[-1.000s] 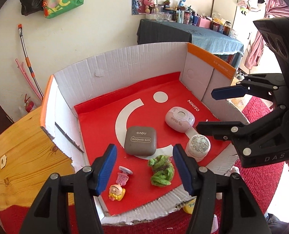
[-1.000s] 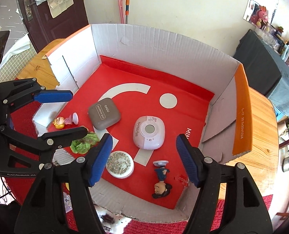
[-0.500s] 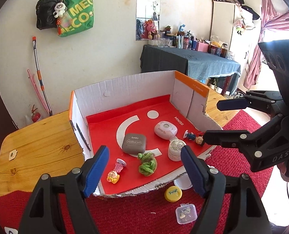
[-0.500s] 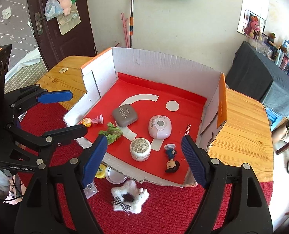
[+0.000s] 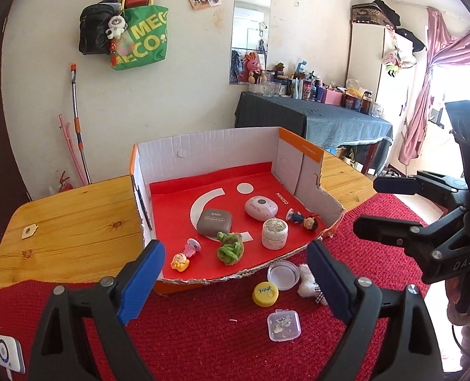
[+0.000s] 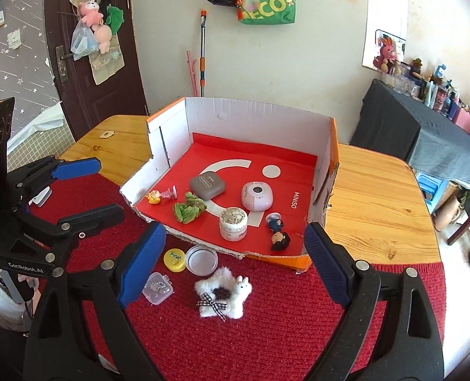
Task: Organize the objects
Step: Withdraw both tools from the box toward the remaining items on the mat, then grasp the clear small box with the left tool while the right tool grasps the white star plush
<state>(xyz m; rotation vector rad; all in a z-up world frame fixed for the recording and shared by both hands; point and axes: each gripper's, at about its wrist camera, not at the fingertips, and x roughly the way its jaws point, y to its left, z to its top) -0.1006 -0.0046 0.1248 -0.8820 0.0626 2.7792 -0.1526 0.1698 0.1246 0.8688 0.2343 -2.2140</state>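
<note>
Both grippers pulled back from the box since earlier. Left gripper (image 5: 235,279) and right gripper (image 6: 235,260) fingers apart, empty. Near: clear case (image 6: 157,287), plush star (image 6: 223,292), yellow cap (image 6: 174,259) on red rug (image 6: 266,333). Beyond: cardboard box (image 6: 251,117) holding jar (image 6: 233,223), eyeshadow case (image 6: 207,185).

Cream walls (image 5: 177,73) carry a green tote bag (image 5: 139,41), a black backpack (image 5: 92,28) and a narrow mirror (image 5: 250,31); a dark door (image 6: 85,63) stands to one side; a dark-clothed side table (image 5: 314,123) holds bottles; pink curtains (image 5: 425,89) frame bright daylight; the wooden bench (image 5: 73,222) bears a red cloth (image 6: 266,333).
</note>
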